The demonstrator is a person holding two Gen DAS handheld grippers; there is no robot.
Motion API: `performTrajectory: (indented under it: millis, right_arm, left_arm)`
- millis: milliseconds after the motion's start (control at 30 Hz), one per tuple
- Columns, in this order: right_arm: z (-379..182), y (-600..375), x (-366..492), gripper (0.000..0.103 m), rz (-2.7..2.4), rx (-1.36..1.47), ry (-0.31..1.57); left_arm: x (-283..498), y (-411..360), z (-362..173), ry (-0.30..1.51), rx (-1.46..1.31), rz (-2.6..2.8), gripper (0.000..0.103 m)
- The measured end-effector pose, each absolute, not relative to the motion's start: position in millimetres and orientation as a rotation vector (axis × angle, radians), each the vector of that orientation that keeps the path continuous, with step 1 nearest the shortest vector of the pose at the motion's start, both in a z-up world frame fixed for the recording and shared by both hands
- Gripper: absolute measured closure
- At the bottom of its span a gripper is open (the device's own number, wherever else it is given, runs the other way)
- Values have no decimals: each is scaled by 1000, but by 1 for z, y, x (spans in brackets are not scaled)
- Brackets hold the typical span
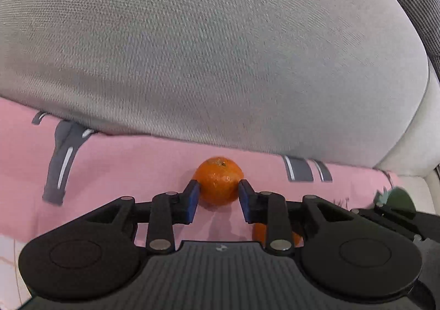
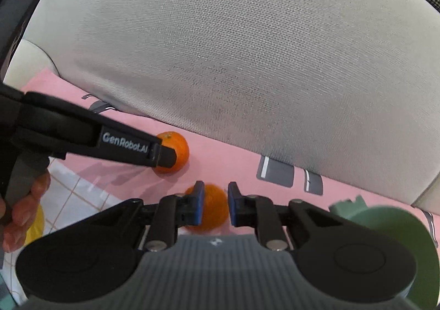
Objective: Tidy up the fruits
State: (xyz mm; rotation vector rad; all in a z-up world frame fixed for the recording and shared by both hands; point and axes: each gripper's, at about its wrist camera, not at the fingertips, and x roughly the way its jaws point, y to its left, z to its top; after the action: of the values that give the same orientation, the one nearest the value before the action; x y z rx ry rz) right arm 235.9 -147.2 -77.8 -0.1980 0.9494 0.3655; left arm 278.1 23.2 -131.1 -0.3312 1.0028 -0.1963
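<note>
A tangerine (image 1: 218,180) with its stem up sits on the pink cloth (image 1: 123,161) at the foot of a grey cushion. My left gripper (image 1: 219,194) has its blue pads on both sides of it, touching. In the right wrist view the same tangerine (image 2: 177,150) shows behind the left gripper's finger (image 2: 162,156). A second tangerine (image 2: 214,209) sits between the pads of my right gripper (image 2: 216,205), which closes on it. This second fruit peeks out under my left gripper (image 1: 260,233).
A large grey cushion (image 1: 220,48) rises right behind the fruit. A green bowl (image 2: 398,235) stands at the right. A yellow object (image 2: 37,223) lies at the left by the hand, on a white checked surface (image 2: 71,194).
</note>
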Motion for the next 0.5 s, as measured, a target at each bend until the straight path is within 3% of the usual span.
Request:
performTrajectory:
  millis: [100, 267, 367, 500]
  right_arm:
    - [-83, -143, 245, 82, 378, -185, 976]
    - [-83, -146, 243, 63, 357, -100, 1042]
    - [-80, -147, 235, 63, 333, -103, 1048]
    - [-78, -148, 227, 62, 324, -98, 1063]
  left_arm:
    - [285, 25, -129, 992, -325, -201, 68]
    - [290, 17, -128, 985, -252, -237, 67]
    - [291, 11, -127, 978, -214, -247, 65]
    - [296, 5, -127, 998, -152, -244, 55]
